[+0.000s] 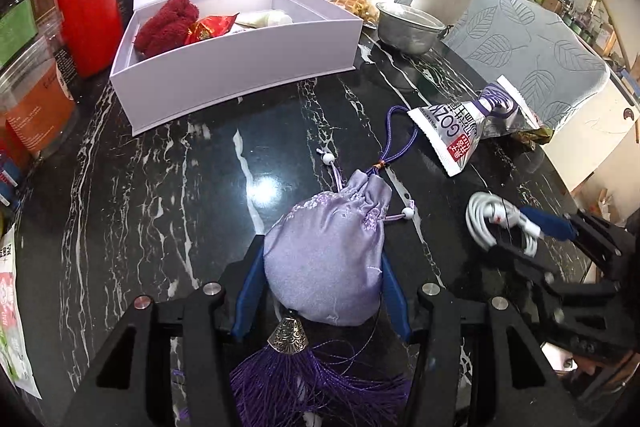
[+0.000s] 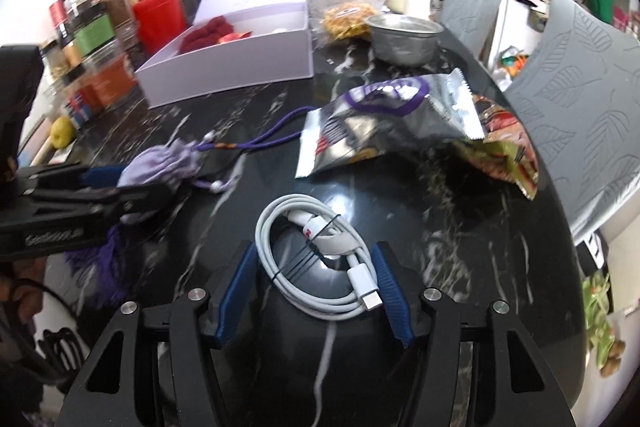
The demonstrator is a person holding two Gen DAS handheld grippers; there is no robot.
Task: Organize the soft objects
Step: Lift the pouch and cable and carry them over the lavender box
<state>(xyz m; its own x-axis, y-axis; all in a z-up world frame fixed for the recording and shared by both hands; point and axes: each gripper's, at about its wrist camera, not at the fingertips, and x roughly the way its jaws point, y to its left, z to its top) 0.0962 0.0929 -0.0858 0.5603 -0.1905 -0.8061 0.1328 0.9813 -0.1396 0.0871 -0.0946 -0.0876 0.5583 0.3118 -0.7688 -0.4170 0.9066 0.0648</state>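
A lilac silk drawstring pouch (image 1: 328, 259) with a purple tassel (image 1: 316, 383) lies on the black marble table (image 1: 160, 211). My left gripper (image 1: 322, 267) has its blue pads on both sides of the pouch and is shut on it. It also shows in the right wrist view (image 2: 160, 163). A coiled white cable (image 2: 320, 263) lies between the blue pads of my right gripper (image 2: 316, 259), which touch its sides. The cable also shows in the left wrist view (image 1: 500, 223). An open white box (image 1: 240, 71) at the back holds a dark red knitted item (image 1: 164, 23) and a red packet (image 1: 208, 27).
A silver snack bag (image 1: 472, 131) lies to the right of the pouch, with a second colourful bag (image 2: 504, 151) beyond it. A metal bowl (image 1: 408, 27) stands behind. Jars and a red canister (image 1: 90, 19) line the left edge. Grey leaf-pattern chairs (image 1: 532, 47) stand at the right.
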